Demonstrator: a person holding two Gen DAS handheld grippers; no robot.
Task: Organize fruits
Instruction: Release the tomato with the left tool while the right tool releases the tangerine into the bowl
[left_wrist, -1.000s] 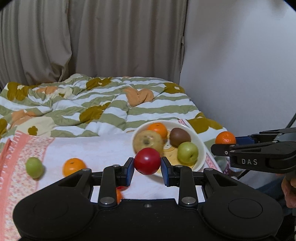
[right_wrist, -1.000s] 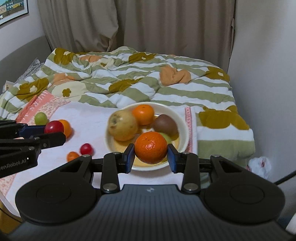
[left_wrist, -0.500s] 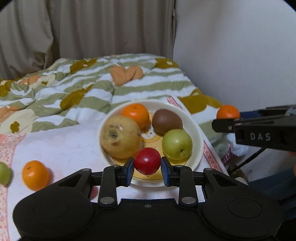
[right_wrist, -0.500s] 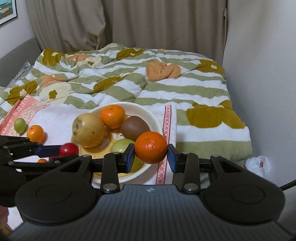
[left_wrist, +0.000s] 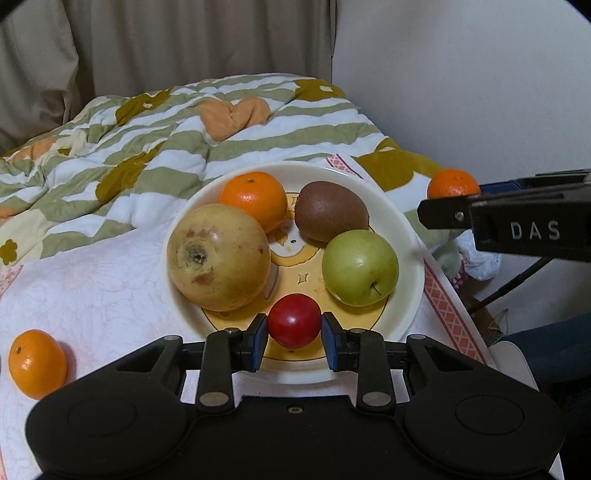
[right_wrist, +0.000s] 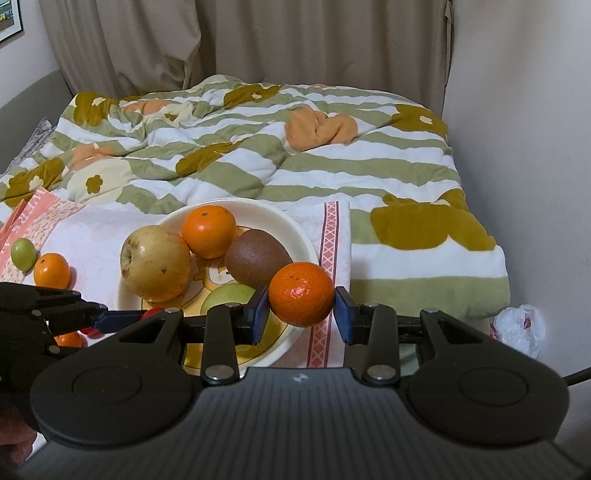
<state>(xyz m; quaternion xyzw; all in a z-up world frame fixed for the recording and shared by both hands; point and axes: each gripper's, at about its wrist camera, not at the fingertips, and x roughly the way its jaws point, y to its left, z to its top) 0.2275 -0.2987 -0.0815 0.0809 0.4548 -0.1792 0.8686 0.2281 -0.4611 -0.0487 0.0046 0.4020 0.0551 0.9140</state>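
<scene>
Two handheld grippers carry fruit to a round cream ceramic bowl set on a white and pink patterned cloth beside a green-striped floral quilt. The left gripper has its jaws closed on a small glossy red fruit, held over the bowl's near side between a large yellow-brown pear-like fruit and a green apple. The right gripper has its jaws clamped on a round orange mandarin, which hangs over the bowl's right rim, close to a brown kiwi. The step in hand appears to be placement: each gripper likely needs to lower into a free gap and open its jaws gently so nothing rolls. Another orange mandarin and a small green fruit wait on the cloth.
</scene>
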